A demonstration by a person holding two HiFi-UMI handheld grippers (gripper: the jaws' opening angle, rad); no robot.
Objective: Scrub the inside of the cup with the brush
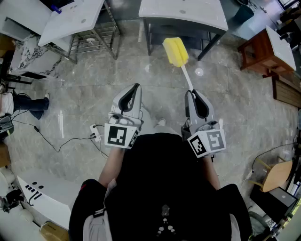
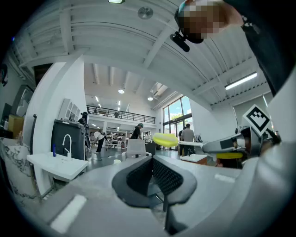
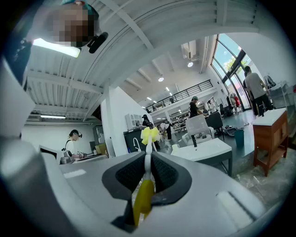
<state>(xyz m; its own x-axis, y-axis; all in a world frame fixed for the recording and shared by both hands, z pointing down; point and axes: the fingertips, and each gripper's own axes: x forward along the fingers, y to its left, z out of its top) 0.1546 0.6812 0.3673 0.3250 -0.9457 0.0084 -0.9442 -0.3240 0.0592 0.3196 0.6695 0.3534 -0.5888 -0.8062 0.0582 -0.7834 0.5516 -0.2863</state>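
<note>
Right now you hold both tools close in front of your waist, over the grey stone floor [image 1: 94, 94]. A white power strip [image 1: 95, 134] with a dark cable lies on that floor just to the left of your left tool [image 1: 136, 87]. That tool has its jaws pressed together with nothing between them, and its tips point forward, away from you. Your right tool [image 1: 192, 92] is clamped on the brush [image 1: 184, 70]. Its pads pinch the thin white stem, the yellow grip end sits back behind the jaws toward you, and the stem runs out ahead of the tips. The brush is in the air, slanting forward and a little to your left. Its yellow sponge head [image 1: 175, 51] shows against the dark legs of a white surface [image 1: 183, 12] ahead. A second white surface [image 1: 70, 21] with a wire rack under it stands further left, and a brown wooden table [image 1: 263, 52] stands further right
</note>
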